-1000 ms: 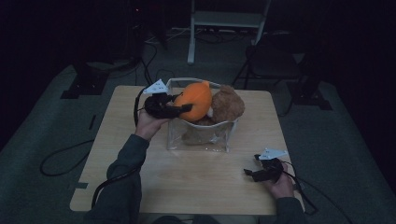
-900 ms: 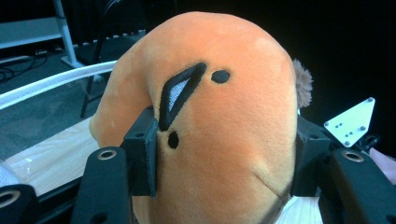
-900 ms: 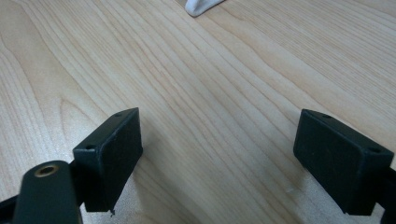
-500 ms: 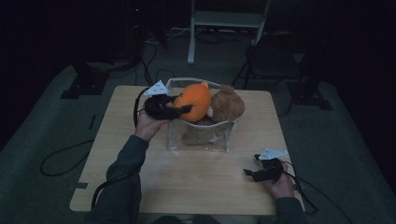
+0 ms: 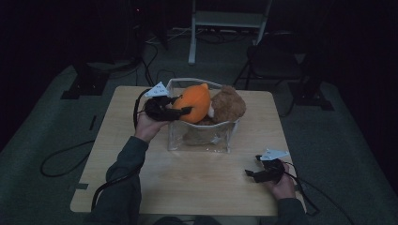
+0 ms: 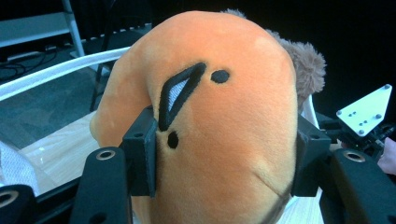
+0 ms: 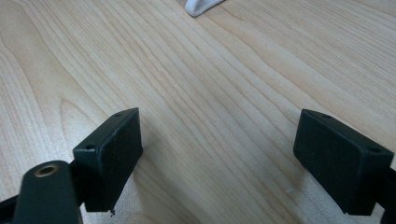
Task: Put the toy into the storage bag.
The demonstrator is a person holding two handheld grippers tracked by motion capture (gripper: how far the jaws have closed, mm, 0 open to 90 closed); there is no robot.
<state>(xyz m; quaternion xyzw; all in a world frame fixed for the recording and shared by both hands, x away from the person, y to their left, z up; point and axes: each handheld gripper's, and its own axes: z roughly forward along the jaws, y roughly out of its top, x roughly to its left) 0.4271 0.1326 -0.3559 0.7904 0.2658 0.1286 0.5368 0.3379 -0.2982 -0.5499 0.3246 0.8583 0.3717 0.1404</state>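
Worktop (image 5: 155, 183) – pale wood, carrying a clear soft-sided bin (image 5: 199, 140) just ahead of the left tongs (image 5: 187, 110). The bin is full enough that its two toys stand proud of the rim, which is probably why the grab comes from the side rather than from above.

Orange plush toy (image 5: 196, 102) – sits at the top of the bin, directly between the left tongs' jaws and partly above the rim. In the left gripper view the orange plush toy (image 6: 219, 130) bulges past both pads (image 6: 142, 156), and the fabric dents where they press – a firm grip, jaws partway closed on its body. Judgement: a soft, springy thing needs that squeeze or it slips.

Brown plush toy (image 5: 227, 104) – touching the orange one on the side away from the left tongs, not held.

Right tongs (image 5: 248, 174) – well apart from the bin, resting low on the worktop at the person's near side. In the right gripper view the jaws stand wide over bare wood, nothing between them; parked, by the look of it, leaving the bin unsteadied.
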